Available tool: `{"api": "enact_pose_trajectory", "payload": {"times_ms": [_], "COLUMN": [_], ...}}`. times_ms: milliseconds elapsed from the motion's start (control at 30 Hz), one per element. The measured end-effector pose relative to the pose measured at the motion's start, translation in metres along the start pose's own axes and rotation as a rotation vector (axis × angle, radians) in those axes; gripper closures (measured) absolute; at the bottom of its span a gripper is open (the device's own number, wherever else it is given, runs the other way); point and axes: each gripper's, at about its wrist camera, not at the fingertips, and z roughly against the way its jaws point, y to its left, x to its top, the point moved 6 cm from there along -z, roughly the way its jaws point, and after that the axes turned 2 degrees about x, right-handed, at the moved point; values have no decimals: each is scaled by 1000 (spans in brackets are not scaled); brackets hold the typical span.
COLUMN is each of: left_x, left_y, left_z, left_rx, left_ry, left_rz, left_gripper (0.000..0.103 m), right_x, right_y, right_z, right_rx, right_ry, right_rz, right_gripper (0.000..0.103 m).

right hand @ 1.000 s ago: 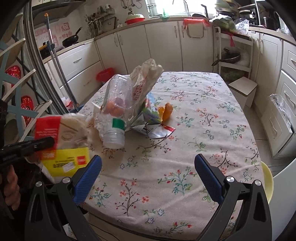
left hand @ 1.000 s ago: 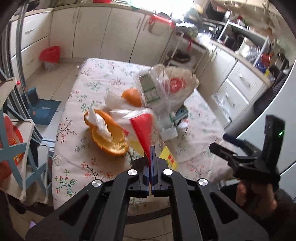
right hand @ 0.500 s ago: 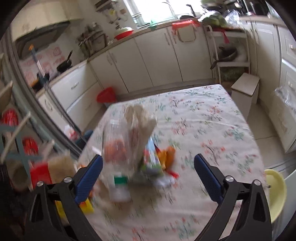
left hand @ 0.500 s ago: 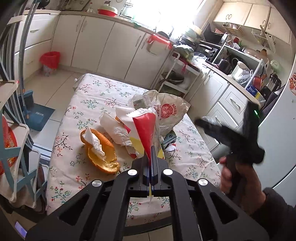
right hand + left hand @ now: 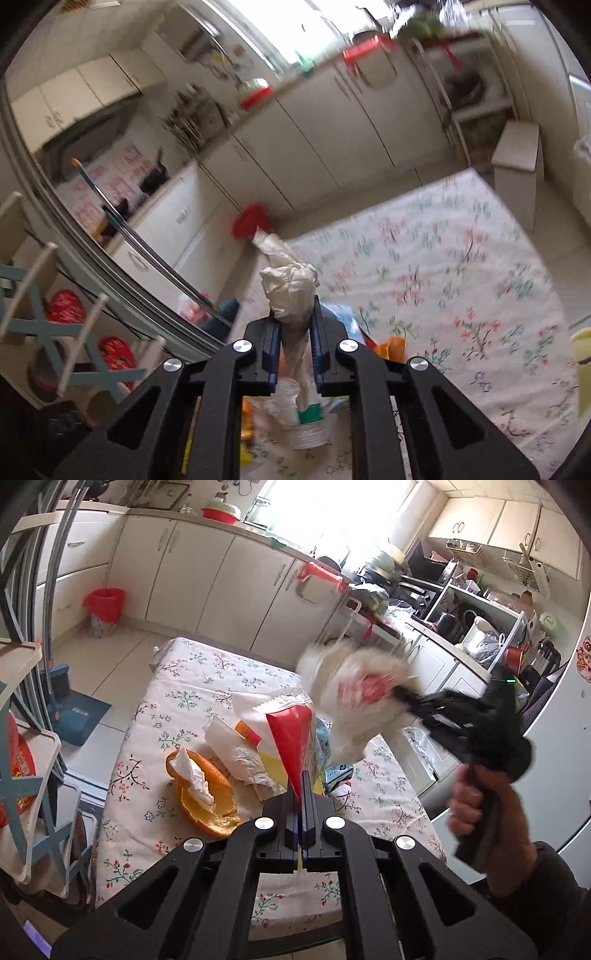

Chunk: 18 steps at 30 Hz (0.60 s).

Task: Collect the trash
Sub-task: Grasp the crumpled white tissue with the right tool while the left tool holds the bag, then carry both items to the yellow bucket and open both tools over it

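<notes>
1. Trash sits in a loose heap on the floral-cloth table (image 5: 177,701): orange peel (image 5: 201,794) with a tissue in it, crumpled white paper, scraps beyond.
2. Left gripper (image 5: 301,797) is clamped tight on the edge of a red-and-yellow bag (image 5: 291,738), held over the near table edge.
3. Right gripper (image 5: 293,332) has its jaws closing on the bunched neck of a white plastic bag (image 5: 291,291); the pads look pressed on it. From the left wrist the bag (image 5: 354,701) reads as a blur above the heap.
4. Step in hand, by my reading: gathering the bagged litter off the table.
5. Next move calls for a firm pinch so the bag does not slip, then opening a bag to take the peel and paper.
</notes>
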Motion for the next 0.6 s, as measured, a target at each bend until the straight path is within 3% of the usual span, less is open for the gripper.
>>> {"api": "enact_pose_trajectory", "payload": {"times_ms": [233,433,600], "left_x": [1,-6,-25], "left_y": [-15,-60,-123], "left_z": [2,-6,-26], "left_rx": [-48,-127,-218], "left_ry": [-35,-16,32], "left_rz": [-16,-62,-101], "left_gripper": [102,102,102], "right_x": [17,11,-3], "right_y": [2,-43,-107], "right_z": [75,142,190], "right_rx": [-16,-159,-325], "right_ry": [-93,-120,-127], "right_rz": [60,93,60], "right_gripper": [88,88,88]}}
